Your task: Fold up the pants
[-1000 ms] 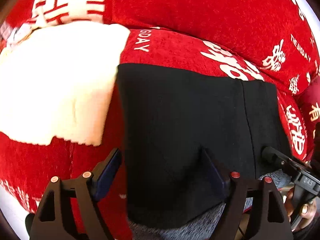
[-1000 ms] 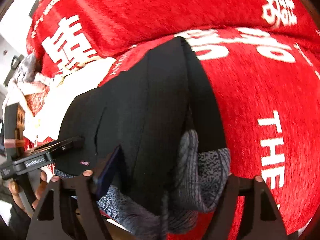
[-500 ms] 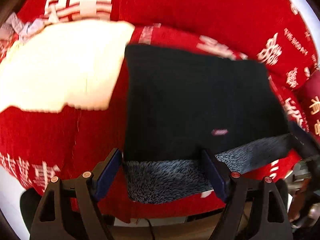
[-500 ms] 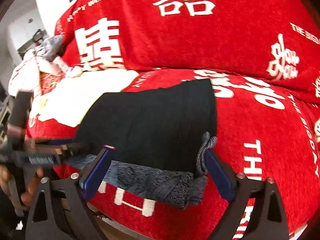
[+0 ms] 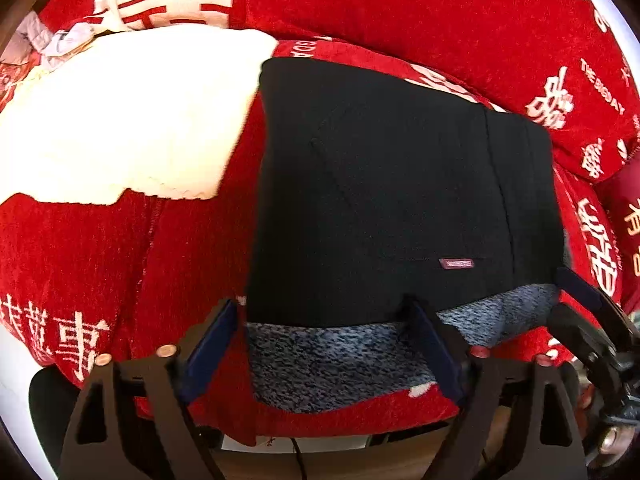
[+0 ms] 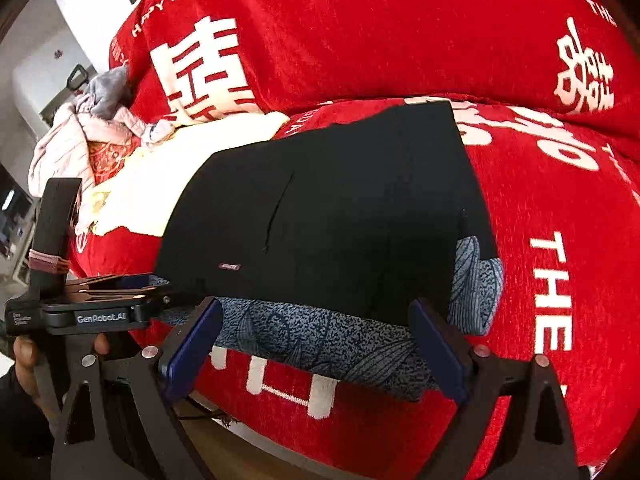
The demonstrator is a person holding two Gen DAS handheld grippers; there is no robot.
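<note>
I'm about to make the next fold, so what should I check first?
1. Left gripper open, holding nothing: ok.
2. Right gripper open, holding nothing: ok.
3. Pants lying flat on the red cover: ok.
4. Grey lining tucked inside: not ok, it shows at the near edge.
5. Pants apart from the white cloth: cannot tell, the edges meet.

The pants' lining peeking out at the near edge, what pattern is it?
The lining is blue-grey speckle with leaf outlines, clearest in the right wrist view.
</note>
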